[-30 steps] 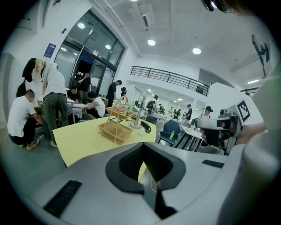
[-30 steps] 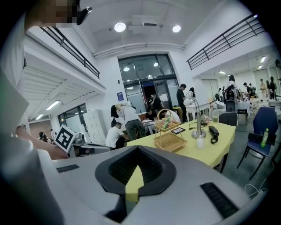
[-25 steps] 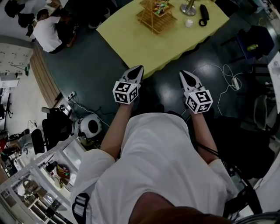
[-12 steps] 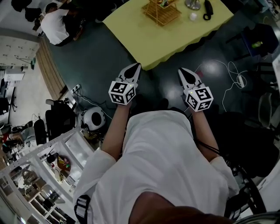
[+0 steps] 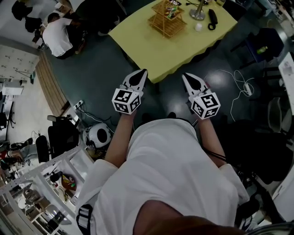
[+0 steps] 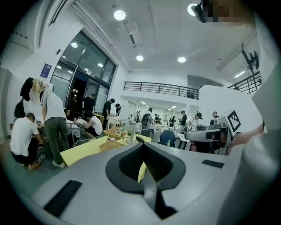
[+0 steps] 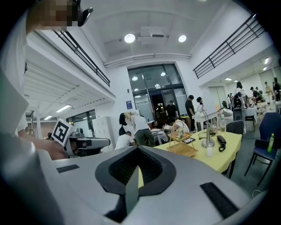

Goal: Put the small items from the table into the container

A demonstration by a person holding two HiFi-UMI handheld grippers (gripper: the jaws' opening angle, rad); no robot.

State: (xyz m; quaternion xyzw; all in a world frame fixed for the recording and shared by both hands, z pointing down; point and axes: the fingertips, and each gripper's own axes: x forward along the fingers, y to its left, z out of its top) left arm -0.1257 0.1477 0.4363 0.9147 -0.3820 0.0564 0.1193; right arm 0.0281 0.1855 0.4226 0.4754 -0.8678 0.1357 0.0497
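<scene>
Carrying both grippers: a person [image 5: 161, 174] in a white short-sleeved shirt, bare forearms stretched forward, one gripper per hand.
Worktop: yellow-covered rectangular worktop [image 5: 151, 50], ahead of both grippers and well apart from them; its near corner lies beyond the gap between the two tips.
Left gripper: white-and-black left gripper [image 5: 141, 73], jaws pressed together with nothing between them, over the dark floor [image 5: 105, 69] short of the worktop.
Right gripper: matching right gripper [image 5: 187, 77], jaws likewise closed and empty, level with the left one and apart from it.
Container: light wooden two-tier slatted basket [image 5: 167, 20], on the worktop far ahead, between the lines of the two grippers; colourful small things [image 5: 171, 4] sit in its upper tier, too small to name.
Stand: silvery metal stand [image 5: 198, 13], far beyond the right gripper, just right of the basket.
Black item: elongated black item [image 5: 212, 17], beside the stand, farther right.
White item: small round white item [image 5: 198, 27], on the worktop, nearer the right gripper than the stand is.
</scene>
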